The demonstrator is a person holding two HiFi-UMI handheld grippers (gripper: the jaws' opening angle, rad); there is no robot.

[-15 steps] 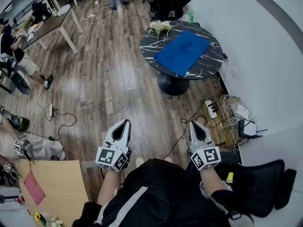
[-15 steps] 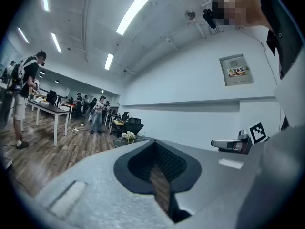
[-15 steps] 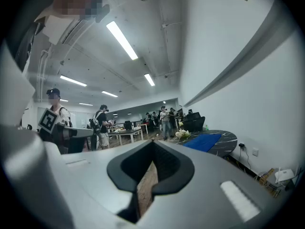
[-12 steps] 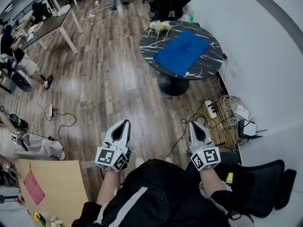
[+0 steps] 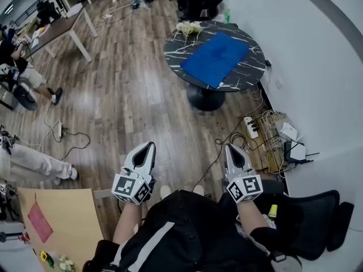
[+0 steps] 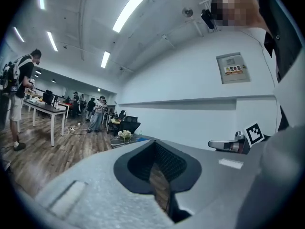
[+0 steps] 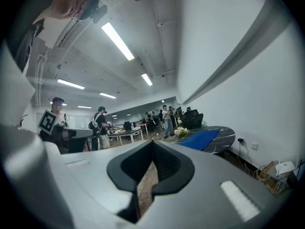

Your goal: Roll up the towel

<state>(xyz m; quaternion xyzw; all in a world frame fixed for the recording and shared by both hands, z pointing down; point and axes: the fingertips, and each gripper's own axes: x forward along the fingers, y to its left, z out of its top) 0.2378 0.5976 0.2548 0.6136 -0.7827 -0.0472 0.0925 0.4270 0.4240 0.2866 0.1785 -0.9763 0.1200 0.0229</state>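
Head view: a wooden plank floor (image 5: 125, 95) fills the room, with a white wall (image 5: 317, 67) on the right. Well ahead stands a round black marbled tabletop (image 5: 249, 72) on a single pedestal. The blue towel (image 5: 214, 59) lies flat and unrolled across it, and a pale flower bunch (image 5: 189, 28) sits at the far rim. A power strip with tangled cables (image 5: 252, 128) lies by the wall. A white-legged long table (image 5: 62, 27) stands at upper left. Close to the body, the left gripper (image 5: 150, 147) and the right gripper (image 5: 229, 148) are held level over the floor, far from the towel, each with its jaws pressed together and empty.

Left gripper view: the jaws meet with nothing between them. Beyond are strip lights (image 6: 131, 8) on the ceiling, distant people, and the round tabletop far off.

Right gripper view: the jaws are likewise closed on nothing. The towel shows at the right on the distant tabletop, beside the wall.
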